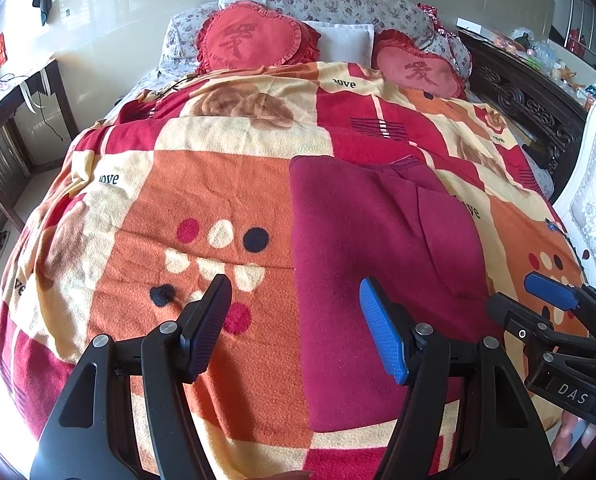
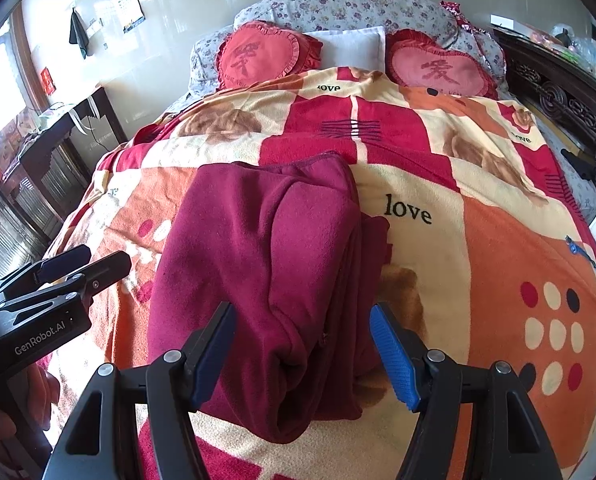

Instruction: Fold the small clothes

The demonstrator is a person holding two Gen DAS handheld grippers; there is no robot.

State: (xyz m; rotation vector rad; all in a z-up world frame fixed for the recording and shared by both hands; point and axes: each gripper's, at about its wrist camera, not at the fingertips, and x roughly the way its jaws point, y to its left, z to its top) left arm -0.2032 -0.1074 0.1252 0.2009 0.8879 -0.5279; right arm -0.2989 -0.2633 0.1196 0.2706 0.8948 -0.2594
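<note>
Centre of both wrist views: folded maroon fleece garment [image 2: 265, 280] flat on red-orange patterned blanket [image 2: 478, 260]. Left gripper [image 1: 295, 328] and right gripper [image 2: 302, 354] both spread wide, holding nothing, above garment's near edge.

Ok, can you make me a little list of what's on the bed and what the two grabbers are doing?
garment: dark red fleece garment, already folded lengthwise, lying on the blanket
surface: patterned fleece blanket with "love" printed on it, spread over the bed
pillows: two red heart-shaped cushions, a white pillow between them
left gripper: open, holds nothing, above the garment's left edge
right gripper: open, holds nothing, over the garment's near end
side furniture: dark wooden table by the wall
</note>
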